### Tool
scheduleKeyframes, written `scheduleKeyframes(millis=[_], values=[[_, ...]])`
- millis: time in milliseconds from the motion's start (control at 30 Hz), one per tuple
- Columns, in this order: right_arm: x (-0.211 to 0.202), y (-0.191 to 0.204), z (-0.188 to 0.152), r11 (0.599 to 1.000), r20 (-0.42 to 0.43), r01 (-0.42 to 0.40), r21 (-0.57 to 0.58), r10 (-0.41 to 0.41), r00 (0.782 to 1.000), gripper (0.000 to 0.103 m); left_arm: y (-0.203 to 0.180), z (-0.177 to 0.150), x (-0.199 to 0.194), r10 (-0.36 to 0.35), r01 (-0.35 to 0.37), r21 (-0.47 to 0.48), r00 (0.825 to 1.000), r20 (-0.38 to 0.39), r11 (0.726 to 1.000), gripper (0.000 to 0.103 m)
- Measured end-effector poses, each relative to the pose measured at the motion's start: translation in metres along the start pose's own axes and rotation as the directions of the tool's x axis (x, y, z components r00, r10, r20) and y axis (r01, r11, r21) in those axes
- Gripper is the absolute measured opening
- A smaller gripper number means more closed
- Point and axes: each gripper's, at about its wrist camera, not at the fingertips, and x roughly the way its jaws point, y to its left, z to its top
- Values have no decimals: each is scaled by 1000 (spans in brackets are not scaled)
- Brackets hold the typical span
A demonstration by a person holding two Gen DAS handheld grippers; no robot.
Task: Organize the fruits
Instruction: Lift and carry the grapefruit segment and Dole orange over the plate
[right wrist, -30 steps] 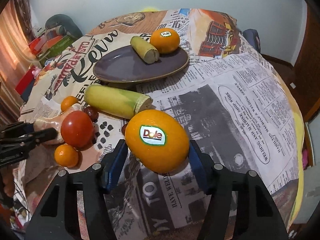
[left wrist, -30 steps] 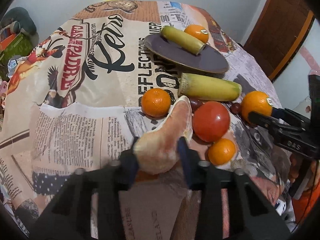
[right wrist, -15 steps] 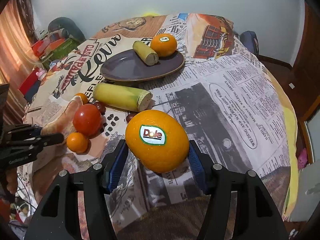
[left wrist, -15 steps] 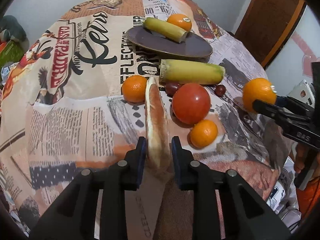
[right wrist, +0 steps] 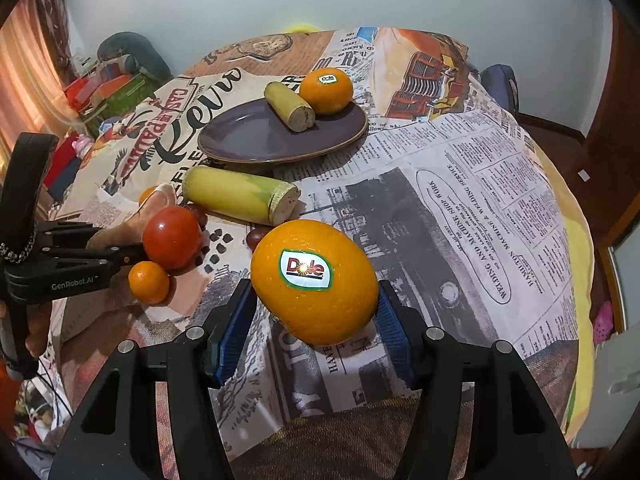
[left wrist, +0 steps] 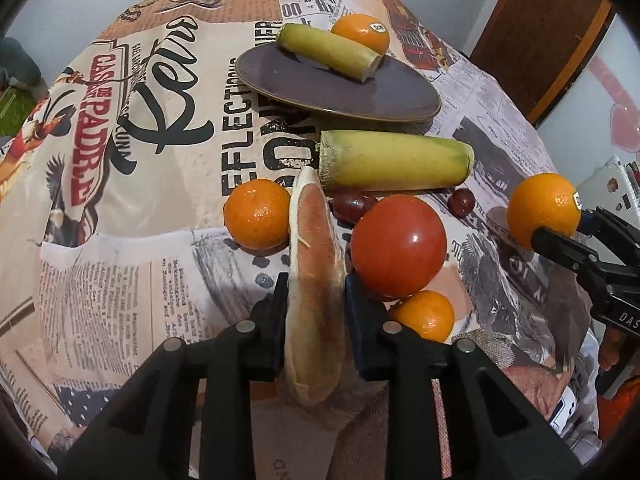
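My left gripper is shut on a pale pink citrus wedge, held edge-up just above the cloth. The wedge lies between a mandarin and a red tomato. A smaller mandarin sits by the right finger. My right gripper is shut on a large orange with a Dole sticker, held above the table. The purple plate farther back carries a short banana piece and a stickered orange. A longer banana piece lies in front of the plate.
Two dark grapes lie near the tomato. A newspaper-print cloth covers the round table, whose edge drops off on the right. Cushions and boxes sit beyond the far left edge, and a brown door stands at the right.
The wedge has turned from lying flat to edge-up between the left jaws, which closed in on it. The left gripper has drawn closer to the fruit cluster. The right gripper has hardly moved.
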Motion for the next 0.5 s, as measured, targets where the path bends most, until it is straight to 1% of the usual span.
scheduleKeyframes(millis=[133,233,367,500], values=[[-6,1,3,1000,22,3,-1,-3,1000,57,-2,-7,-10,13,-13,0,1000,27,1000,25],[-11,4,9,1000,40,9,-14,-8,999,57,-3,-10,-23,58,-59,5,996,72,998,25],[-17,6,17,1000,61,6,-25,-4,998,57,1,-8,-43,57,-57,-6,991,119,998,25],[-23,11,27,999,93,9,-45,-5,996,57,2,1,-64,54,-51,-19,983,176,999,25]])
